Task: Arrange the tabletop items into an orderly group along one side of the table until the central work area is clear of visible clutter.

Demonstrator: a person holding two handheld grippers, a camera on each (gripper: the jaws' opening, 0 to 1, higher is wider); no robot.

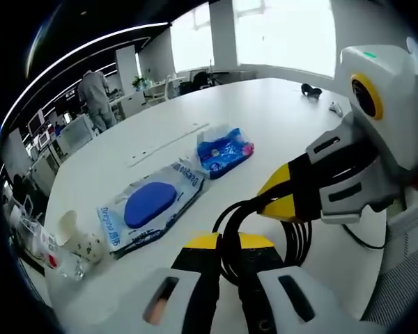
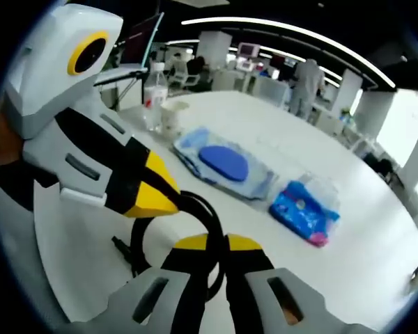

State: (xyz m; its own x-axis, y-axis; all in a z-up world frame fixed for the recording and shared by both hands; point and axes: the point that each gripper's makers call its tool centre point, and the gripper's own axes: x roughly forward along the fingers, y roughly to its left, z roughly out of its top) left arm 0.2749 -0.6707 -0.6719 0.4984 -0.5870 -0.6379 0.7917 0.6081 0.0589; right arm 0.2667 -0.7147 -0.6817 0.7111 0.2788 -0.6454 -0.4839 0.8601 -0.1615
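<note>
A coiled black cable (image 1: 297,242) hangs between both grippers above the white table (image 1: 265,118). My left gripper (image 1: 226,245) is shut on one side of the coil. My right gripper (image 1: 282,202), coming in from the right, grips the other side. In the right gripper view, my right gripper (image 2: 219,243) is shut on the cable (image 2: 210,210), and the left gripper (image 2: 157,195) meets it from the left. On the table lie a wipes pack with a blue oval lid (image 1: 153,205) (image 2: 226,167) and a small blue packet (image 1: 224,149) (image 2: 305,209).
A paper cup (image 1: 73,233) (image 2: 173,115) and a clear plastic bottle (image 1: 45,247) (image 2: 153,97) stand together near the table's edge. A small black item (image 1: 311,90) and a white one (image 1: 334,108) lie at the far side. A person (image 1: 96,94) stands beyond the table.
</note>
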